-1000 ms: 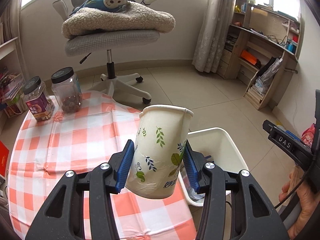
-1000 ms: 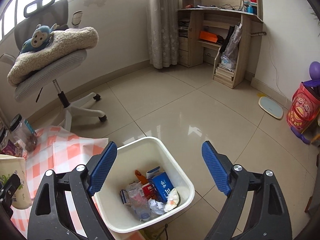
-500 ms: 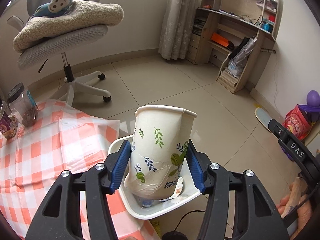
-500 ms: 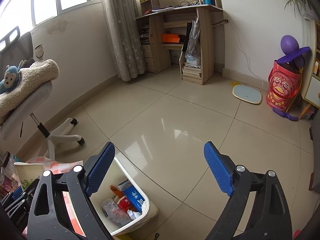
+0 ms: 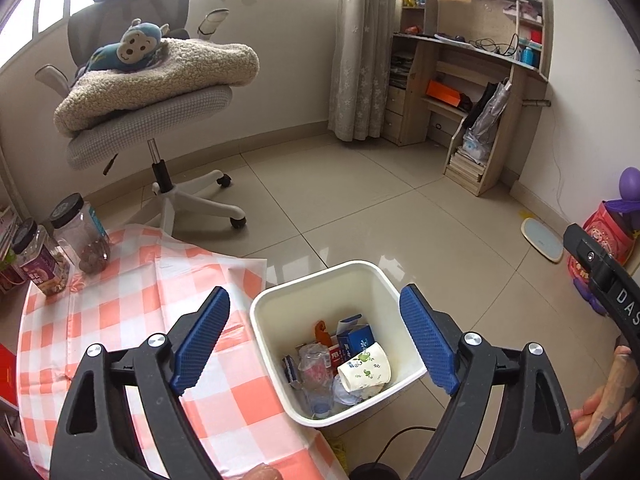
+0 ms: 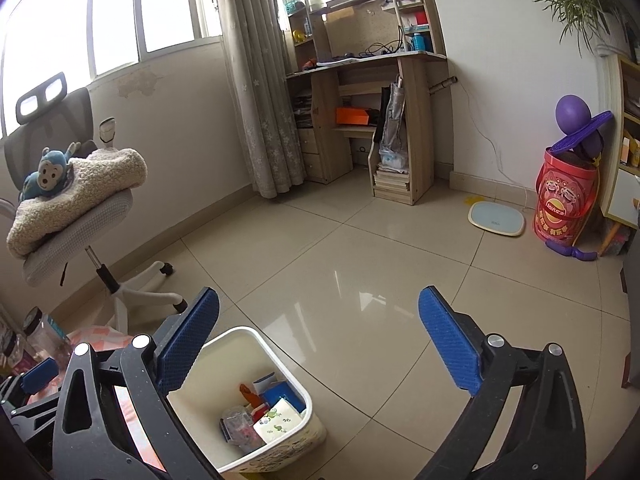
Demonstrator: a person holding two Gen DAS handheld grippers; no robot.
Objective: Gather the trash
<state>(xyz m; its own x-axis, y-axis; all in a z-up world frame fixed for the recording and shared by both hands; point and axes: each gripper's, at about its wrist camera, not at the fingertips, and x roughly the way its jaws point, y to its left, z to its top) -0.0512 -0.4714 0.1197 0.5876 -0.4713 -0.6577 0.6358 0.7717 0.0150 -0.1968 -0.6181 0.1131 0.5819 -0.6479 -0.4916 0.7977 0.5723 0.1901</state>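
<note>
I have the left gripper [image 5: 314, 342] hanging over the white bin [image 5: 316, 276] beside the checked table so trash falls in, its jaws opening and empty, the leaf-print paper cup [image 5: 365, 368] lying on the rubbish below them, while the right gripper [image 6: 320, 336] is also opening on nothing.

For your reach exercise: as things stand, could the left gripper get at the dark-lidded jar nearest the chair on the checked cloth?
Probably yes. The left gripper is empty, its jaws opening, and the jar stands upright near the checked cloth's far edge with bare cloth between.
</note>
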